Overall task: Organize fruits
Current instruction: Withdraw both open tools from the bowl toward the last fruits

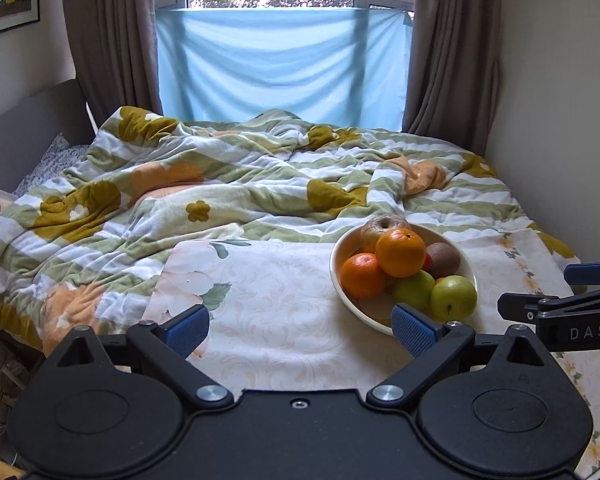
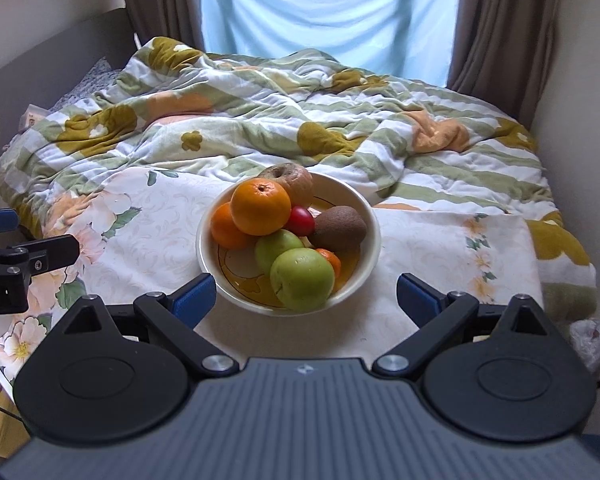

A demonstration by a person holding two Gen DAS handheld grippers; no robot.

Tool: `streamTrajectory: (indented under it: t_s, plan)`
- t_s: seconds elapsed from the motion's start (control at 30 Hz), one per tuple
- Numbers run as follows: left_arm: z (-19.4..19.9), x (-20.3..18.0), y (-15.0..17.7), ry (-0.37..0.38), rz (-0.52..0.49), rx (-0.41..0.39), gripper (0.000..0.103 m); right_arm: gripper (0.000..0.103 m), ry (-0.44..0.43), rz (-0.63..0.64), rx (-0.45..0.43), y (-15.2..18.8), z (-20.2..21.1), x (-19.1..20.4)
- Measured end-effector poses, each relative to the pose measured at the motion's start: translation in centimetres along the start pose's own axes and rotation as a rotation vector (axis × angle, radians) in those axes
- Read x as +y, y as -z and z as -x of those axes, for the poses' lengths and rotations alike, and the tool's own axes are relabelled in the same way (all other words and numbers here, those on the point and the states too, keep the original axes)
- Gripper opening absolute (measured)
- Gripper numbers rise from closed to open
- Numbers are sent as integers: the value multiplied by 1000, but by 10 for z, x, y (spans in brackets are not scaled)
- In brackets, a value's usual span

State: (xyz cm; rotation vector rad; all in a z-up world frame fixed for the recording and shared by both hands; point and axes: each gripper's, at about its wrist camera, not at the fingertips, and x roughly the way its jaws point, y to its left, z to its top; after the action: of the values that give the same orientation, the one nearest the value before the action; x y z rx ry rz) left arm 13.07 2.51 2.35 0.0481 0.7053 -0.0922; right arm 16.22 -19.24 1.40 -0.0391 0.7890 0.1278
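Jaws of both my grippers, left gripper and right gripper, spread wide, empty. Cream bowl on floral cloth atop bed holds: two oranges, two green apples, kiwi, small red fruit, brownish fruit at back.

Both wrist views look steeply down, side by side, sharing the fruit bowl close ahead.
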Motion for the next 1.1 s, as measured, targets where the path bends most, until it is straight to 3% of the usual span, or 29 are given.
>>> streamTrajectory:
  t_s: [0.27, 0.57, 0.93, 1.1]
  plan:
    - [19, -16, 13, 20, -54, 7, 100, 103, 26, -80, -15, 22, 38, 0]
    - [26, -41, 28, -19, -23, 35, 101, 103, 9, -115, -21, 35, 67, -20]
    - [-16, -86, 63, -104, 79, 146, 101, 103, -13, -3, 41, 62, 34, -80]
    - [-42, -92, 76, -153, 112, 157, 101, 103, -49, 49, 64, 78, 5, -103]
